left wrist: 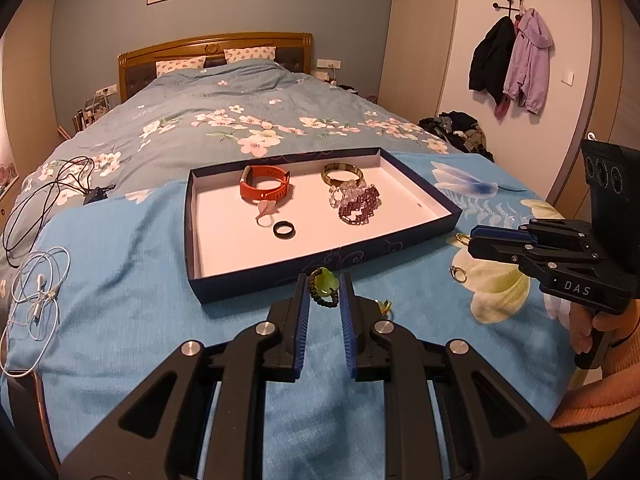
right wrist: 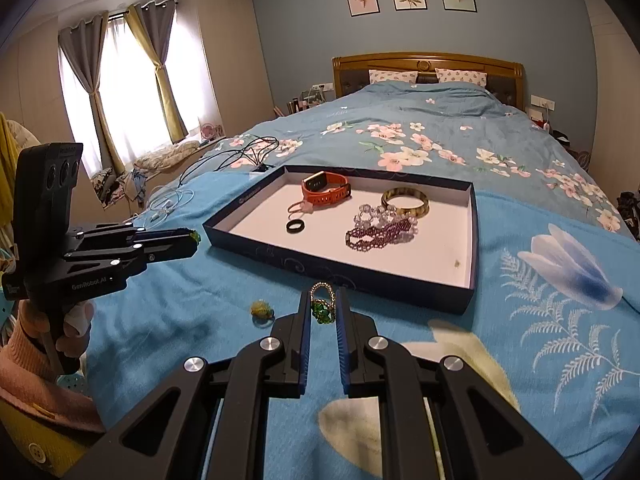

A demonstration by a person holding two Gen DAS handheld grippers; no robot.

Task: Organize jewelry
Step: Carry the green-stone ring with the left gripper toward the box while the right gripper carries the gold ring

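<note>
Left claw [left wrist: 325, 294]: narrow, gripping green-stone ring [left wrist: 322, 285].
Right claw [right wrist: 323, 307]: narrow, gripping green-bead ring [right wrist: 321, 309].
Tray [left wrist: 320, 268]: lift clear of rim, release inside gently.

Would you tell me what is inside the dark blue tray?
The tray holds an orange watch, bangle, black ring and beaded bracelets; anything under them is hidden.

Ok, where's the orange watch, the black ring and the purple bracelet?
orange watch [left wrist: 264, 188]: left wrist view, on its strap.
black ring [left wrist: 284, 229]: left wrist view, on its band.
purple bracelet [right wrist: 376, 237]: right wrist view, on its beads.
</note>
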